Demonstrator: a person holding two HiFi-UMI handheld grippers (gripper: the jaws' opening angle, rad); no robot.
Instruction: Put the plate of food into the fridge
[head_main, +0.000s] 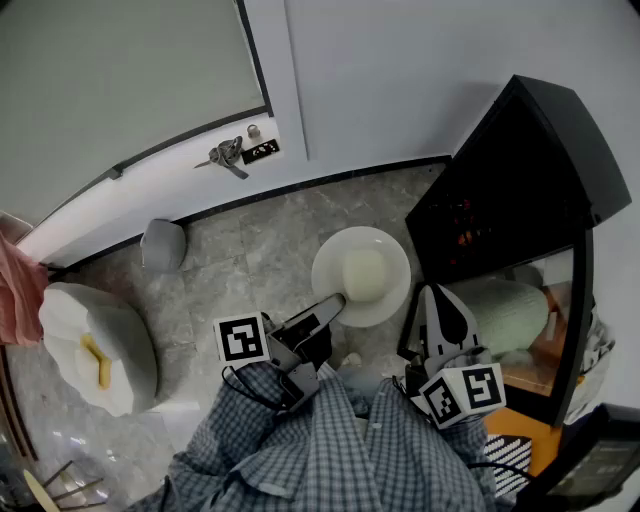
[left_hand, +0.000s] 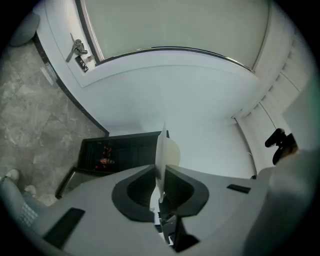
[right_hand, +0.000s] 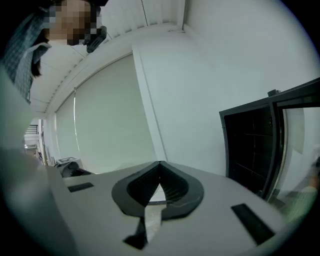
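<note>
A white plate (head_main: 385, 298) carrying a pale round piece of food (head_main: 364, 270) hangs above the grey stone floor, just left of the open black fridge (head_main: 520, 170). My left gripper (head_main: 335, 303) is shut on the plate's near rim. In the left gripper view the plate (left_hand: 161, 150) shows edge-on between the jaws, with the fridge (left_hand: 120, 150) behind it. My right gripper (head_main: 443, 312) hovers by the fridge's front, shut and holding nothing. In the right gripper view its tips (right_hand: 159, 163) meet, and the dark fridge opening (right_hand: 252, 145) lies to the right.
The fridge's glass door (head_main: 568, 330) stands open at the right, with a pale green item (head_main: 505, 310) behind it. A white door with a metal handle (head_main: 228, 155) fills the back. On the floor at the left are a grey object (head_main: 163, 245) and a white round container (head_main: 100, 345).
</note>
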